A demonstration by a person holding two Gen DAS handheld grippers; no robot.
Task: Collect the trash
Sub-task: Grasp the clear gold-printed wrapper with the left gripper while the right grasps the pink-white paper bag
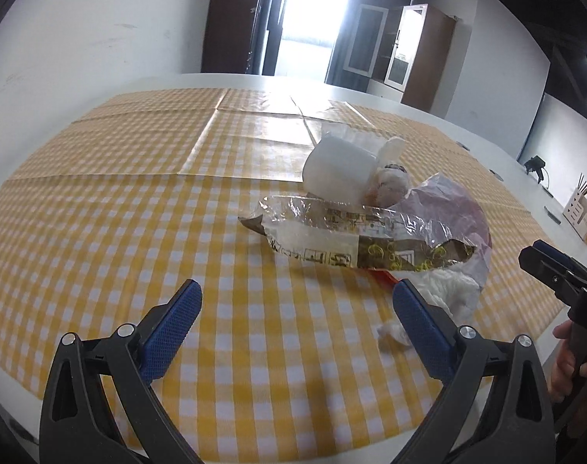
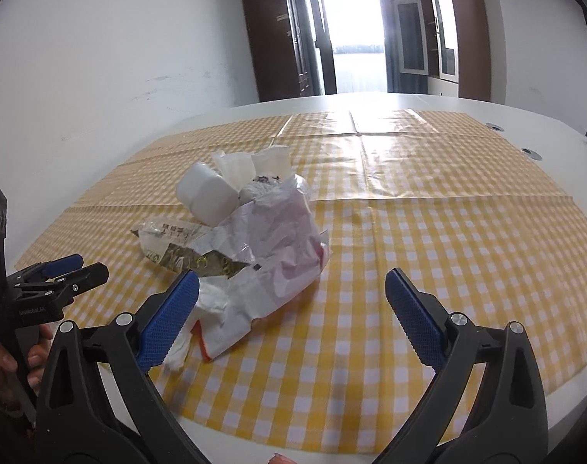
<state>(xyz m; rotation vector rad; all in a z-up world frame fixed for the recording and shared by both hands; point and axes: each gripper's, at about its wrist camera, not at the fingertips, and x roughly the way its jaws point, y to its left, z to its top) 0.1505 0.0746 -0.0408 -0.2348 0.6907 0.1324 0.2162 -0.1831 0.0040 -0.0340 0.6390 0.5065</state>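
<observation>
Both my left tongs (image 1: pixel 297 301) and my right tongs (image 2: pixel 291 294) stand wide apart, empty, touching nothing. Ahead, the trash pile (image 1: pixel 374 228) sits heaped on the checked cloth (image 1: pixel 139 212) of the desk (image 2: pixel 545 127). I judge the crinkly wrapper (image 1: pixel 332 239) could slide out of a pinch, the white cup (image 1: pixel 338 170) could roll away, and the loose tissue (image 1: pixel 394 332) could be left behind.
</observation>
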